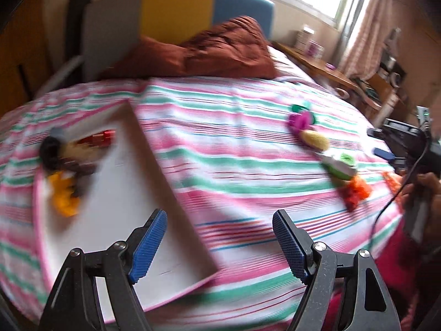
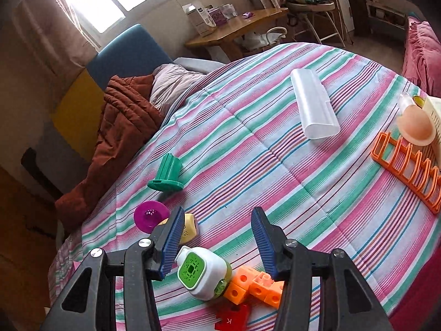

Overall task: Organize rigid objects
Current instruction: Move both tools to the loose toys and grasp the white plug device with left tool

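A: Rigid objects lie in 2 groups on the striped bedspread (image 2: 248, 127). Nearest the right gripper (image 2: 217, 237) sit the white dispenser with a green square face (image 2: 202, 274), touching the orange linked cubes (image 2: 256, 288), and a red piece (image 2: 234, 321) just below them.

B: Is that gripper clenched on anything?

A: No. Its jaws are parted and empty, hanging above the dispenser and cubes. The left gripper (image 1: 219, 244) is released too, its blue pads (image 1: 150, 245) wide apart over the corner of the white tray (image 1: 154, 165).

B: What is in the tray?

A: A blurred cluster at its far left: something yellow-orange (image 1: 64, 193), something dark (image 1: 52, 151), something red (image 1: 103, 138). I cannot tell what they are.

B: And farther out?

A: A yellow block (image 2: 190, 229) beside a purple cup (image 2: 150, 216), then a green ribbed cup (image 2: 166, 173) on its side. Well to the right, an orange rack (image 2: 408, 168) and a translucent white case (image 2: 314, 104). Beyond lies a brown quilt (image 2: 124, 127).
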Demonstrator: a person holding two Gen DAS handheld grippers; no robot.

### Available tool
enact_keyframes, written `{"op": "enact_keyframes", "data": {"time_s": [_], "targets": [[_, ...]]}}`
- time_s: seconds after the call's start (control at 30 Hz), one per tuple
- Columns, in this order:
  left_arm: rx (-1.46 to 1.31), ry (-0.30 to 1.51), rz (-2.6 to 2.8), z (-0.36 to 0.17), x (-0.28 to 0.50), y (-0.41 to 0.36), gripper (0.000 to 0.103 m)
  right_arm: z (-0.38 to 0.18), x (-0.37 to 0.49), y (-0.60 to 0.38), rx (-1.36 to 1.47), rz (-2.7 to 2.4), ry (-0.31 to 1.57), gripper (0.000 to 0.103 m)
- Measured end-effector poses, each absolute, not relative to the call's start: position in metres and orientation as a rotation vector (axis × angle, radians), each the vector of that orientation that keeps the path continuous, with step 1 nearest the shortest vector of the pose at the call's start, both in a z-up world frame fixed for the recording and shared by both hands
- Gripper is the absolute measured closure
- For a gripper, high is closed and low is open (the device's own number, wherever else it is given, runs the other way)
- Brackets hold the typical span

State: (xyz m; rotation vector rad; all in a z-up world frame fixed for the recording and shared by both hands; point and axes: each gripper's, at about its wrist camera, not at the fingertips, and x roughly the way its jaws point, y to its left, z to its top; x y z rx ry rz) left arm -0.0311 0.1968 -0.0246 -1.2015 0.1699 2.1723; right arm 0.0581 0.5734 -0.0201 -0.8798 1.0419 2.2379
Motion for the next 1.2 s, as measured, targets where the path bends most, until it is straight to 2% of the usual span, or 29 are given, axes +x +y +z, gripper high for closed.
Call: {"op": "enact_keyframes", "data": {"time_s": [0.37,0.77,0.87,0.97,1.03,1.07,1.1,1.2], "targets": [[-1.398,0.019,1.749,-0.042,-0.05,0.33,0.023,-0.022,0.063,0.579,-0.832,2.247,1.121,0.051],[-1.707,-0.167,1.556,-0.078,-0.057,0.424,0.012,-0.021,0.064,0.582,-0.801,2.274,1.158,0.051],[-1.75,-0.168,1.549,-0.084,-0.056,0.443,0.012,-0.021,0.065,0.584,-0.788,2.276,1.186,0.051],[-1.77,-0.07,1.538,-0.091,-0.051,0.461,0.012,-0.022,0.067,0.586,-0.779,2.27,1.22,0.051],[-1.749,-0.037,1.575,-0.087,-0.051,0.464,0.018,-0.023,0.067,0.588,-0.775,2.266,1.236,0.051],[-1.734,-0.006,1.59,-0.086,-0.051,0.464,0.032,-0.024,0.068,0.588,-0.771,2.265,1.246,0.051],[-1.719,0.01,1.601,-0.086,-0.052,0.461,0.038,-0.024,0.068,0.589,-0.769,2.262,1.252,0.051],[-1.682,-0.006,1.592,-0.088,-0.059,0.444,0.038,-0.025,0.069,0.589,-0.769,2.261,1.269,0.051]]}}
